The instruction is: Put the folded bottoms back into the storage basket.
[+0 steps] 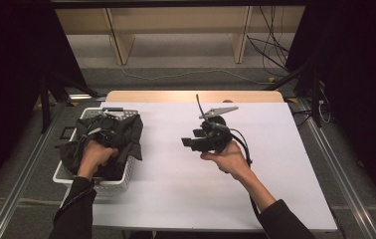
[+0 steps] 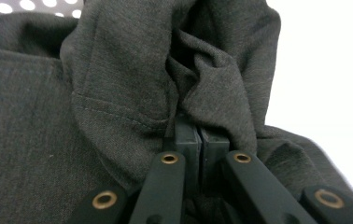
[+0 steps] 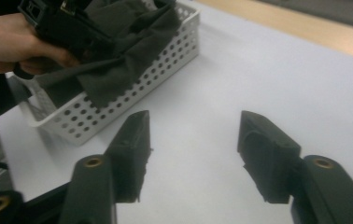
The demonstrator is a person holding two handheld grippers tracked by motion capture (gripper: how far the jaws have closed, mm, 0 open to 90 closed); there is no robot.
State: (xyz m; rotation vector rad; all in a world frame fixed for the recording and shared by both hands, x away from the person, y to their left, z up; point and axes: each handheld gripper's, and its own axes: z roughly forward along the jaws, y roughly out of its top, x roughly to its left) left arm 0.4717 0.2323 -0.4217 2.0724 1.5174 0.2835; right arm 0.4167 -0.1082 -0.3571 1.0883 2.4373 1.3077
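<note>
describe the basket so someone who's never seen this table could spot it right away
Start from the white table top and go to its left edge. There sits a white perforated plastic basket, stuffed with a dark grey cloth garment that the left gripper is clamped on. It is the one container there, dotted with round holes.

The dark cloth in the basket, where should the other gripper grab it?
Probably the loose corner of the dark cloth draped over the white basket rim. Come from the table side with the open right gripper: that flap hangs free, away from the left gripper.
</note>
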